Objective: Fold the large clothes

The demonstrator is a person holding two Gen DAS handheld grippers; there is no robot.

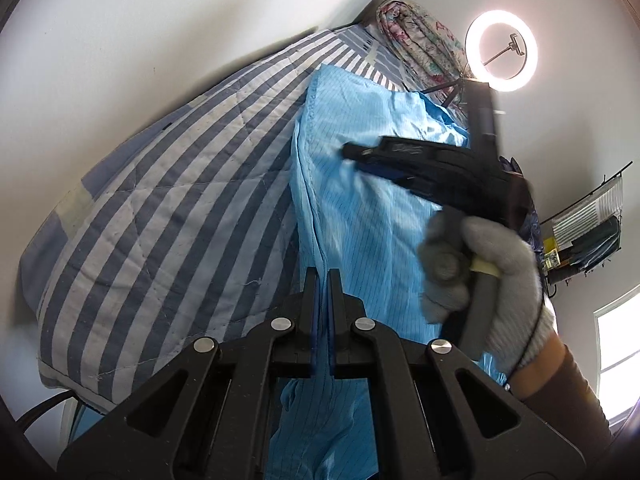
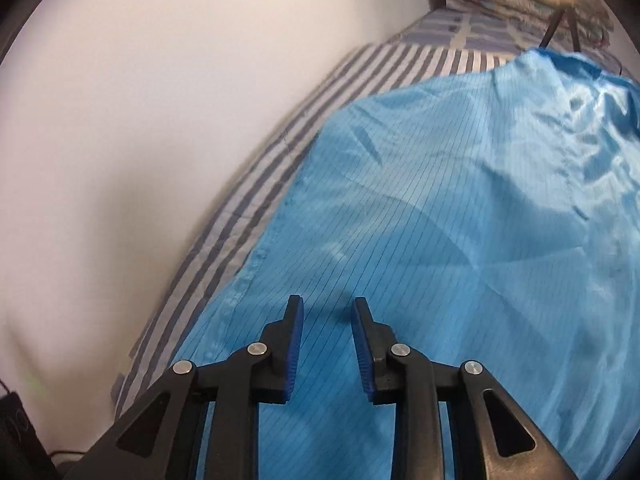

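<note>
Left wrist view: the left gripper [image 1: 323, 280] is clamped on the light blue pinstriped garment [image 1: 360, 208], which lies on a striped quilt [image 1: 160, 208]. A gloved hand [image 1: 480, 264] holds the right gripper [image 2: 327, 308], jaws apart, gripping nothing. No writing is legible.

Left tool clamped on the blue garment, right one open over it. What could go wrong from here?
1. The left tool pinches the blue garment near a seam edge; it may be holding one layer only, so a lift could drag the fold crooked.
2. The right tool hovers open over flat, slick fabric with no edge between its pads; closing there may catch nothing.
3. The garment's far end lies bunched near the ring light stand; pulling could snag it.
</note>
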